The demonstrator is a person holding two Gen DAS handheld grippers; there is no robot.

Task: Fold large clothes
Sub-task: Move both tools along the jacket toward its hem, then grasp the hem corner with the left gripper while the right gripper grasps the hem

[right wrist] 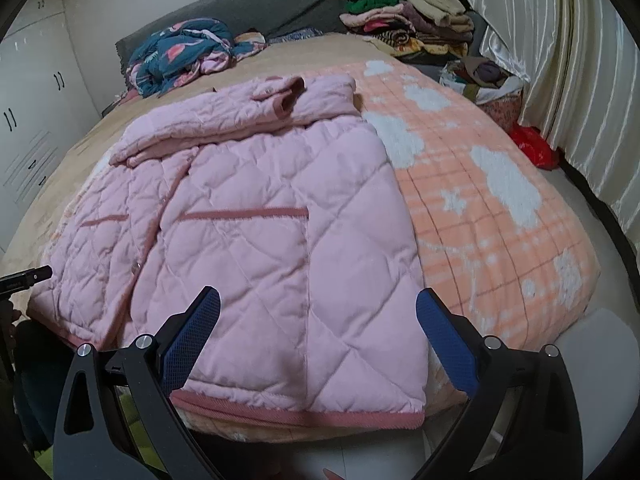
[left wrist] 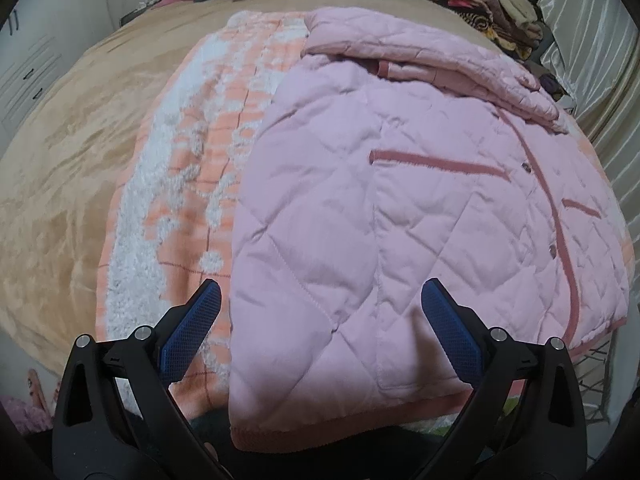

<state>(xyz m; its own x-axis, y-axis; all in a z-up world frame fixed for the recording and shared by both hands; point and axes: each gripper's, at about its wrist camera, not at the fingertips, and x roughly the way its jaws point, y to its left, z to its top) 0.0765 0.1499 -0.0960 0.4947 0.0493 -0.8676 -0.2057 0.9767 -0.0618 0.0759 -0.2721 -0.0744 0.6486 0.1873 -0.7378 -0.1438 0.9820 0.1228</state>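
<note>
pink quilted jacket [left wrist: 400,208] is laid flat on the peach blanket [left wrist: 192,184] atop the bed [left wrist: 68,152], sleeves folded across at 12 o'clock, while left gripper [left wrist: 320,300] and right gripper [right wrist: 318,304] are held released, empty, above its hem.

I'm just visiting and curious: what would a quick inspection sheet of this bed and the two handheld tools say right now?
Surface: bed under a tan cover, with an orange-and-white checked blanket spread on top.
Job's things: pink quilted jacket lies flat on the blanket, front up, sleeves folded across the upper part, hem toward the near edge.
Clutter: blue floral bundle and a pile of clothes at the far end; red bag by the curtain.
Grippers: left gripper and right gripper both open, holding nothing, poised over the hem.
Cables: nothing seen.
Surroundings: white cupboards, shiny curtain.
</note>
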